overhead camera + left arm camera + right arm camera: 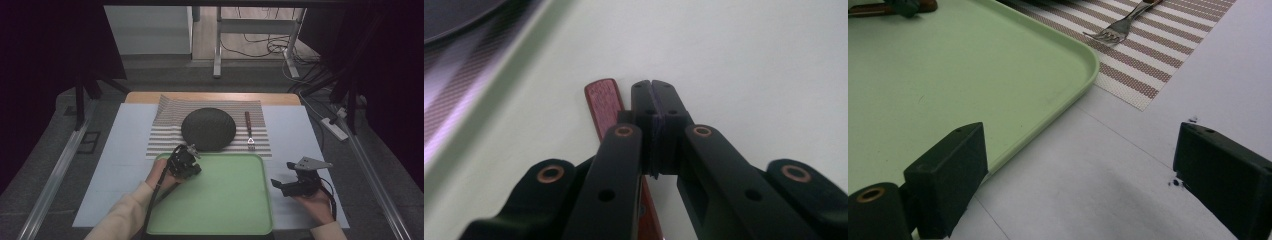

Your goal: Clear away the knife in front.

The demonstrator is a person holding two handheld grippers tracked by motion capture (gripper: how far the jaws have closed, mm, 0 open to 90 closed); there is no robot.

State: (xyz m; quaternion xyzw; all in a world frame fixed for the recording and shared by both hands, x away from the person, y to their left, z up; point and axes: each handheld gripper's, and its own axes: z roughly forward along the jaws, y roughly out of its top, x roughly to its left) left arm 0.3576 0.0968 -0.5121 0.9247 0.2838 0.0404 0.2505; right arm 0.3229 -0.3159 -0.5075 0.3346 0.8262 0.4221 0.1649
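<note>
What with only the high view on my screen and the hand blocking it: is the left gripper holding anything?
Observer: No. In the left gripper view the left gripper has its jaws shut on each other, nothing between them.
Operator: Anything near it?
Observer: A red-brown handle lies flat on the green tray, beside the jaws and running under the gripper.
Operator: And the right gripper?
Observer: The right gripper has its jaws wide open over the white table cover, just off the tray's rim.
</note>
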